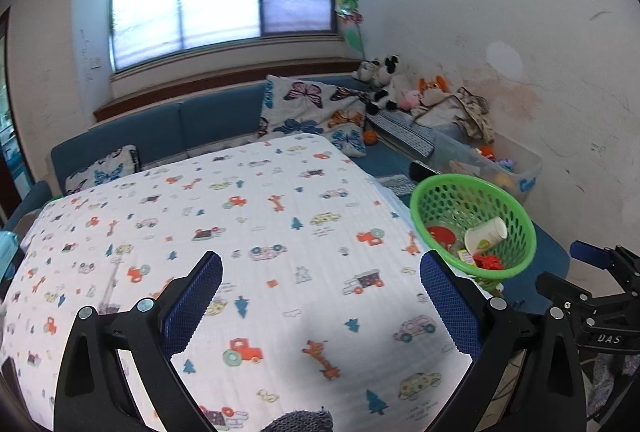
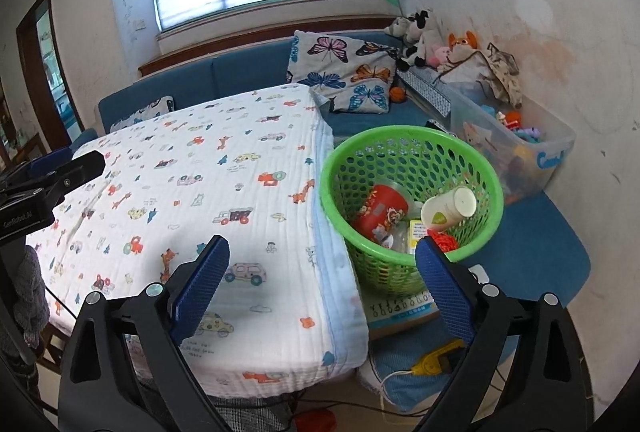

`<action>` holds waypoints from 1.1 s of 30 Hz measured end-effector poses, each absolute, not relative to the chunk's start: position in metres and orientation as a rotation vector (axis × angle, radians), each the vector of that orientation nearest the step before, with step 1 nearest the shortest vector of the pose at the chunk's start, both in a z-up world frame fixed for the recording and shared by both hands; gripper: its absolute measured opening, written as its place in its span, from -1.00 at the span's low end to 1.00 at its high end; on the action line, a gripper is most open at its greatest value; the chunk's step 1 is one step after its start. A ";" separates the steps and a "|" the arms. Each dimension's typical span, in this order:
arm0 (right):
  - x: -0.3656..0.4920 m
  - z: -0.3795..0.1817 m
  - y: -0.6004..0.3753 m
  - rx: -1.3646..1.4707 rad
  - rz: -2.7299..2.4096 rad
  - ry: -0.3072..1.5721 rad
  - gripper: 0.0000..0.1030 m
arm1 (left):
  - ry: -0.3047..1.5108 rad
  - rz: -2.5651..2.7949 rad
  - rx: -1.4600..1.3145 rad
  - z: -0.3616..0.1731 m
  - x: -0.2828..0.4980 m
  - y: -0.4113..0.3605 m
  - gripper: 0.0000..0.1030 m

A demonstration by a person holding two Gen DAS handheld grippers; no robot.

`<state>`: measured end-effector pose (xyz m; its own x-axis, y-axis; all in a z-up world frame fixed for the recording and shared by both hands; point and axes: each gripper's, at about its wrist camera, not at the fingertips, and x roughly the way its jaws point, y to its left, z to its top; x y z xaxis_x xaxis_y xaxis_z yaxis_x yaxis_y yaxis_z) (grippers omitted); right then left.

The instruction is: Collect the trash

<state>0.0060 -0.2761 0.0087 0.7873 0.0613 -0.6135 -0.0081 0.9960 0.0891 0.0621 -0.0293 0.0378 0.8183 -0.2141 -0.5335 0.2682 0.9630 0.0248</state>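
claws both released and empty: left claw [image 1: 320, 306] over the patterned tabletop [image 1: 256, 216], right claw [image 2: 322, 290] near the green basket [image 2: 412, 140] holding a white cup [image 2: 450, 209] and red can [image 2: 380, 210].

Both wrist cameras look forward and downward toward the window wall. The left claw [image 1: 320, 300] views over the worktop [image 1: 240, 216]; the right claw [image 2: 322, 282] over its right edge. Both share the green basket [image 1: 516, 208].
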 end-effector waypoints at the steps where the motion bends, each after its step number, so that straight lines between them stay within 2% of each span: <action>1: 0.006 0.008 -0.274 0.083 0.040 0.662 0.84 | 0.555 -0.250 0.097 0.037 0.061 -0.027 0.86; 33: 0.002 0.012 -0.261 0.088 0.063 0.656 0.86 | 0.547 -0.163 0.068 0.030 0.048 -0.003 0.86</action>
